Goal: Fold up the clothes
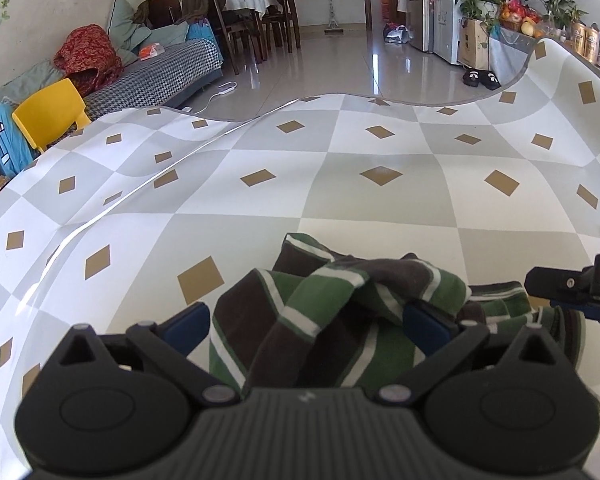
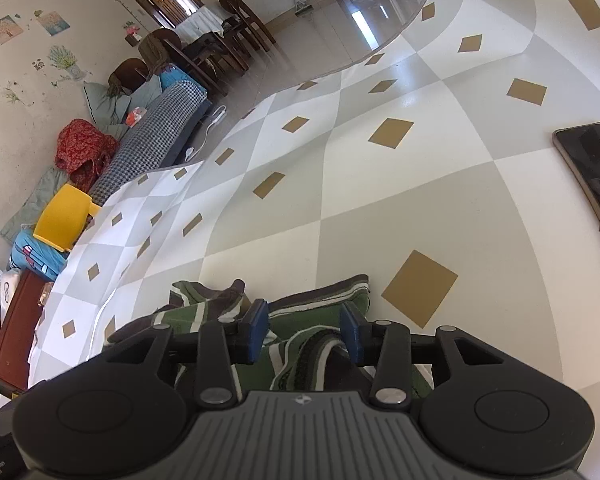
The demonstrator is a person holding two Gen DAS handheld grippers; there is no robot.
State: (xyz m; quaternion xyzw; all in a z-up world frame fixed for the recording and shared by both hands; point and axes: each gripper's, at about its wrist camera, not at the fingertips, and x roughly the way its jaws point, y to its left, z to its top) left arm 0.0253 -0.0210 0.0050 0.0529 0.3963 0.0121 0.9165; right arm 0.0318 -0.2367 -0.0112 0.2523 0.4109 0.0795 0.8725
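Desk [image 1: 340, 184] is carrying a striped garment [image 1: 340, 320], bunched and rumpled, lying directly beneath and between both grippers. Left gripper [image 1: 308, 324] is hovering with jaws wide apart, straddling a raised ridge of cloth. Right gripper [image 2: 304, 330] is pointing down at the hem side, jaws apart, nothing pinched. Risk: closing now is likely grabbing several layers (ridge is doubled over), dragging the heap instead of one edge. Phone [image 2: 592, 172], ahead-right of right gripper, could get swept.
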